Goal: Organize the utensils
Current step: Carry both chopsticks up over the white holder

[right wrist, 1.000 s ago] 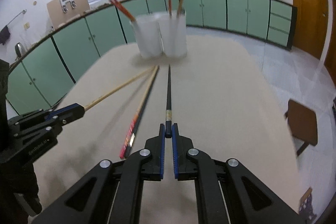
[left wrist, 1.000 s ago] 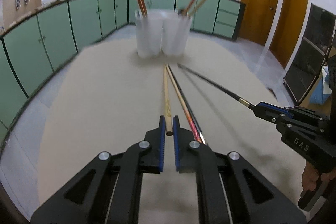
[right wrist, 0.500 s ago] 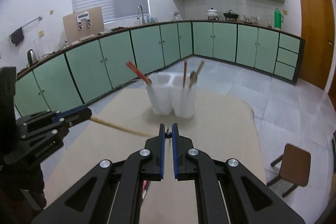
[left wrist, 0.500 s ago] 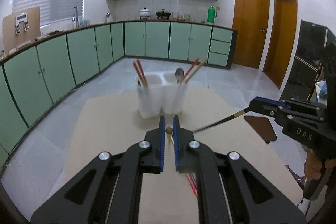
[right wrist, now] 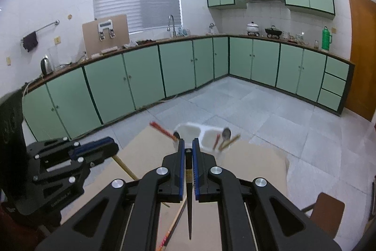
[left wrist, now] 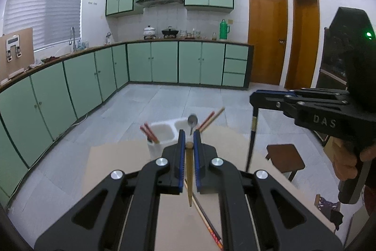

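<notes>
My left gripper (left wrist: 188,137) is shut on the top end of a pale wooden chopstick (left wrist: 189,178), which hangs tip-down above the tan table (left wrist: 112,159). My right gripper (right wrist: 188,142) is shut on a black chopstick (right wrist: 189,208) that hangs the same way. Each gripper shows in the other's view: the right gripper (left wrist: 255,98) at the right, the left gripper (right wrist: 110,148) at the left. Just beyond the fingertips stands a white two-compartment holder (left wrist: 163,133) with red chopsticks (left wrist: 150,134) in one side and a spoon (left wrist: 192,120) in the other. A red-patterned chopstick pair (left wrist: 208,225) lies on the table.
A brown stool (left wrist: 285,158) stands on the floor right of the table. The table's far edge (right wrist: 263,145) runs just behind the holder. Green cabinets (right wrist: 141,77) line the walls well beyond. A person's hand (left wrist: 345,161) grips the right tool's handle.
Both grippers have risen off the table, each lifting its chopstick from lying flat to hanging tip-down. The holder now sits lower and smaller in both views.
</notes>
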A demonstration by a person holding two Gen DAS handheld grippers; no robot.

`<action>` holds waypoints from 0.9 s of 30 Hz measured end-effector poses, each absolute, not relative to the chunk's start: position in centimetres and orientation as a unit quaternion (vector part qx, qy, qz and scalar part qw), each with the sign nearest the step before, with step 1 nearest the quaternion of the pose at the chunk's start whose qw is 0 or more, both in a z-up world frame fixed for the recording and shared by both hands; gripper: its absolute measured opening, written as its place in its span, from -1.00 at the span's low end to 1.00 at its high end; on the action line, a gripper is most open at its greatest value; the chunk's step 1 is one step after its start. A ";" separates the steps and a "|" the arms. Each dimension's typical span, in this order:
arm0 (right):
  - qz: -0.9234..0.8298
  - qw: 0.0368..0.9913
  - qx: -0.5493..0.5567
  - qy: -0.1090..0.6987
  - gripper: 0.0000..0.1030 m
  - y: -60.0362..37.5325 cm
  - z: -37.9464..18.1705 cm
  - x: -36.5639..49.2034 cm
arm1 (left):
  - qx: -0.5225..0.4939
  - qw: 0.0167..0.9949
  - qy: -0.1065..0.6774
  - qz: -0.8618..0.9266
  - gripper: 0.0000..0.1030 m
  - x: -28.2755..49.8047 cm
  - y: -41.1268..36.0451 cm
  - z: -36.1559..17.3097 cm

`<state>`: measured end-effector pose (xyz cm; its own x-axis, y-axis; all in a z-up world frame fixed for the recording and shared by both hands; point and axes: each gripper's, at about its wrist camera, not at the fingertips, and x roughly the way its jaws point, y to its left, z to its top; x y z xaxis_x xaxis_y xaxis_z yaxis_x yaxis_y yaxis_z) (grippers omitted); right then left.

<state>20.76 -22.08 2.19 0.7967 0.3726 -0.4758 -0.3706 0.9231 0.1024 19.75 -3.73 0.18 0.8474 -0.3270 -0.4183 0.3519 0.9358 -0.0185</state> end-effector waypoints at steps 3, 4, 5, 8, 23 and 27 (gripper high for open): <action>0.198 0.952 0.001 0.235 -0.88 -22.0 3.9 21.8 | 0.029 0.964 0.196 -0.176 -0.89 20.9 -3.7 1.7; 0.197 0.954 -0.002 0.228 -0.88 -22.0 4.4 22.1 | 0.029 0.966 0.190 -0.174 -0.89 21.2 -3.7 2.2; 0.195 0.955 -0.003 0.222 -0.88 -21.9 5.0 22.5 | 0.028 0.967 0.184 -0.172 -0.89 21.6 -3.8 2.7; 0.190 0.960 -0.003 0.204 -0.88 -21.6 6.7 24.4 | 0.027 0.972 0.161 -0.167 -0.89 23.0 -4.0 4.5; 0.162 0.969 0.023 0.183 -0.88 -22.1 7.6 34.5 | 0.029 0.978 0.153 -0.138 -0.89 33.2 -5.7 5.5; 0.154 0.966 0.032 0.206 -0.88 -22.0 5.0 36.5 | 0.027 0.974 0.176 -0.138 -0.89 35.2 -5.5 3.7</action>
<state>36.50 -22.02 5.04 0.8683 0.3096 -0.3875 -0.2837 0.9509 0.1240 35.24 -5.51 3.68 0.9002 -0.2598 -0.3496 0.2784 0.9604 0.0032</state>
